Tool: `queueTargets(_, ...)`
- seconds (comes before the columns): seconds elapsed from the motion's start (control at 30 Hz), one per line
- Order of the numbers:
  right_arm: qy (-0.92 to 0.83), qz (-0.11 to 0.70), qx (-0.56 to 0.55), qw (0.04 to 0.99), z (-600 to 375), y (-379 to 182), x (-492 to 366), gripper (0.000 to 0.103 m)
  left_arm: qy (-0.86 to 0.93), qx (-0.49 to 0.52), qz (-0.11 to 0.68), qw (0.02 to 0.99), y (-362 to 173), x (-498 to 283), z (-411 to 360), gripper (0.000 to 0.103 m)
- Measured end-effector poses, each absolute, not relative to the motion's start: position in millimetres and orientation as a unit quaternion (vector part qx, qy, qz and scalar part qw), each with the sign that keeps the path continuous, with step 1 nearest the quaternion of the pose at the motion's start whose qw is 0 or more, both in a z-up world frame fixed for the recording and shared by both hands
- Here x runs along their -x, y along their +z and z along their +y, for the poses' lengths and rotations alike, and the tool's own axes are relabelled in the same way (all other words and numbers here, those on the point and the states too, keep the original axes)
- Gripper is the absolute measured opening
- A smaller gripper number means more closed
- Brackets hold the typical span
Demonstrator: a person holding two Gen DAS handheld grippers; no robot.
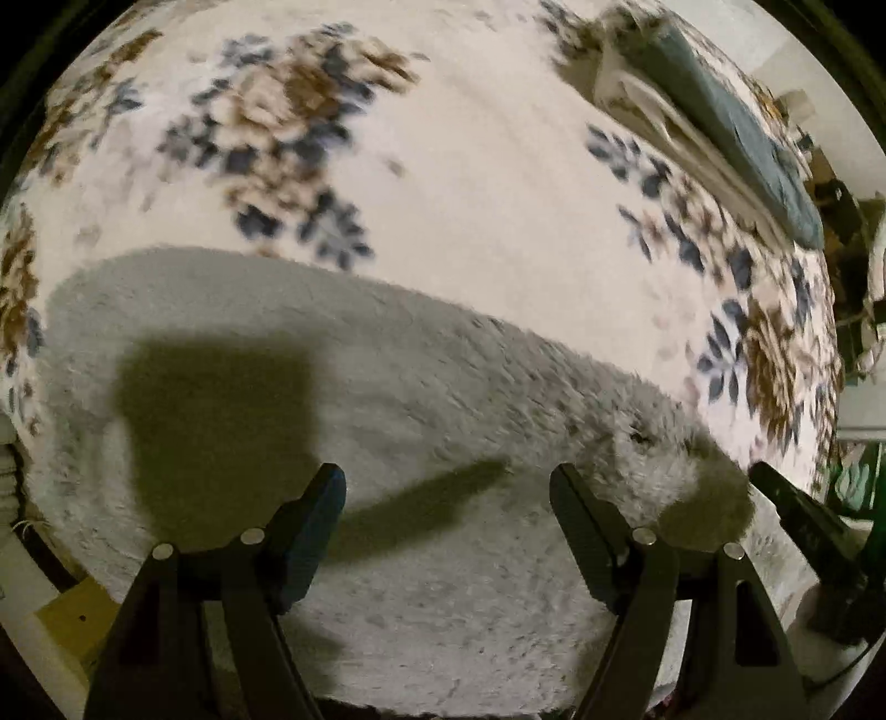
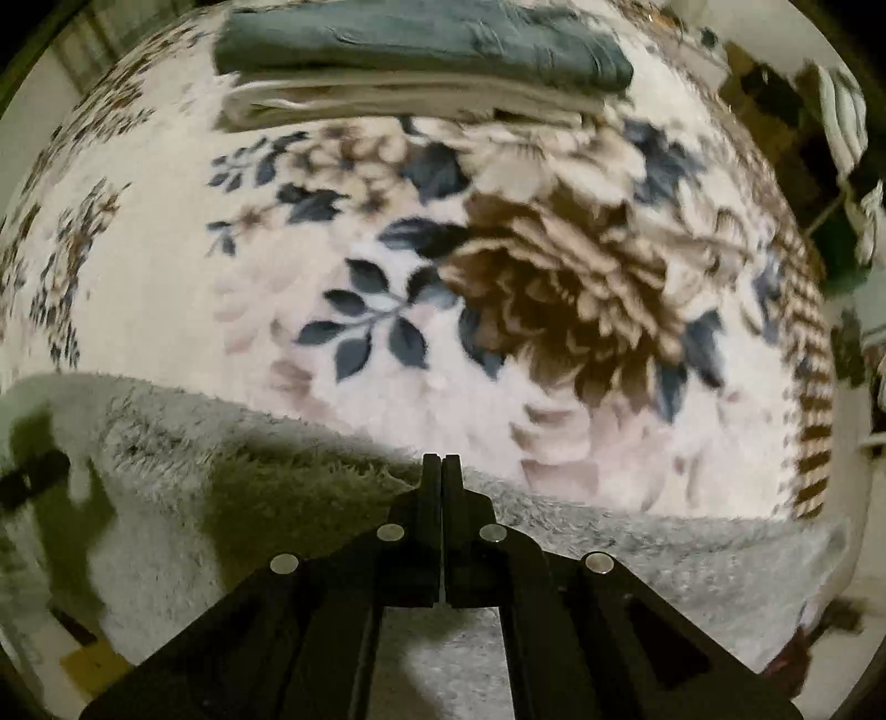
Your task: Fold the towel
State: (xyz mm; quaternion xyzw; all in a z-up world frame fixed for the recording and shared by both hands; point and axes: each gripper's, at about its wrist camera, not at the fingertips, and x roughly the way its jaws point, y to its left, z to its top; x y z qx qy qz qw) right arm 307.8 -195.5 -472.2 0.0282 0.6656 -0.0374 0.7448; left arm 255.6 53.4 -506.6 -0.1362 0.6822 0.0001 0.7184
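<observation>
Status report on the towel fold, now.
Left gripper jaws open over the grey towel. Right gripper jaws shut at the towel's far edge; grip unconfirmed. Folded stack far across floral blanket, clear.

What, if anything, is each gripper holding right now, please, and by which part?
The left gripper is open over the grey towel, holding nothing. The right gripper is shut; whether it pinches the towel's edge cannot be told.

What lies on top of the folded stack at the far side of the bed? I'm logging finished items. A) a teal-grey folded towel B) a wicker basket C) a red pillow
A: a teal-grey folded towel lies on paler folded linens on the floral blanket.
</observation>
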Motion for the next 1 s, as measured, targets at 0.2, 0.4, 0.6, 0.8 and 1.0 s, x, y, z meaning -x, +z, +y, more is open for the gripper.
queueTargets(0.2, -0.065, 0.665, -0.074, 0.741, -215.4, -483.8, -288.6, 0.000, -0.004, 0.089, 0.682, 0.726, -533.2, -272.3, 12.7, 0.075)
queueTargets(0.4, -0.101, 0.657, -0.146, 0.733, -261.9, -495.8, -289.8, 0.000, 0.018, 0.074, 0.679, 0.731, -557.1, -292.3, 6.2, 0.077)
queueTargets(0.6, -0.089, 0.632, -0.285, 0.715, -314.4, -476.9, -244.8, 0.054, 0.005, 0.079, 0.670, 0.738, -515.0, -270.3, 13.3, 0.077)
queueTargets(0.8, -0.152, 0.572, -0.378, 0.712, -386.9, -445.8, -149.4, 0.068, -0.017, 0.044, 0.663, 0.747, -472.8, -233.2, -4.4, 0.077)
queueTargets(1.0, -0.294, 0.520, -0.403, 0.694, -521.3, -413.2, -68.3, 0.068, -0.064, 0.011, 0.665, 0.744, -469.8, -225.4, -86.2, 0.077)
